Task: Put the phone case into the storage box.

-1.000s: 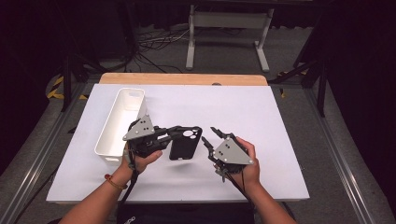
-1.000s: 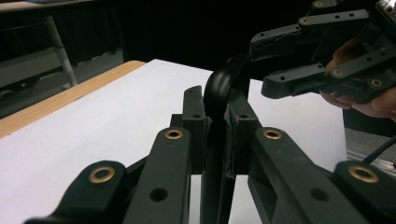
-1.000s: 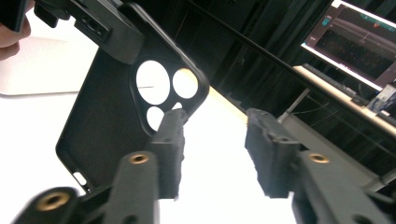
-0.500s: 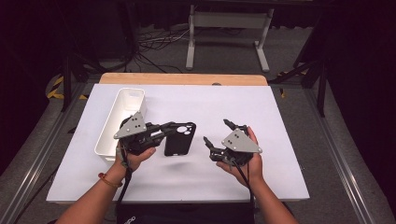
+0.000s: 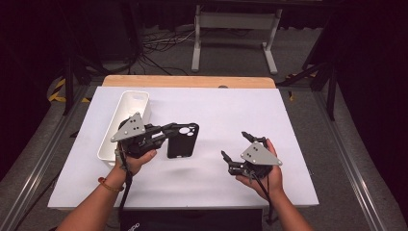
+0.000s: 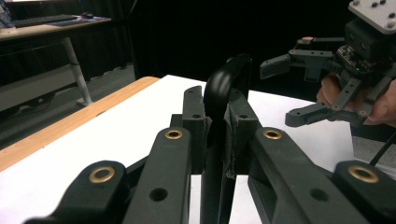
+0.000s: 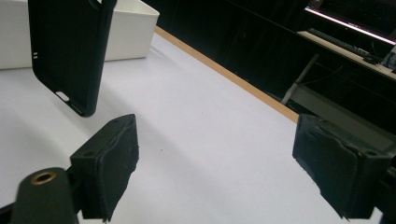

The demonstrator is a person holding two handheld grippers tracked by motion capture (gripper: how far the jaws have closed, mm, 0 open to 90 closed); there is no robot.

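From the high view, my left claw (image 5: 169, 131) was pinching the black phone case (image 5: 183, 140) by its edge, holding it just above the white bench (image 5: 216, 115) beside the white bin (image 5: 126, 120); my right claw (image 5: 235, 147) sat well apart, jaws just opening, nothing between them. Left gripper view: pads (image 6: 195, 119) clamped tight on the case's rim. Right gripper view: jaws spread wide over bare bench, case hanging at upper left.

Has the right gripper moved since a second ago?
Yes. The right gripper has drifted right and toward the table's near edge, away from the phone case that the left gripper holds. Its jaws have just been opening, with nothing between them.
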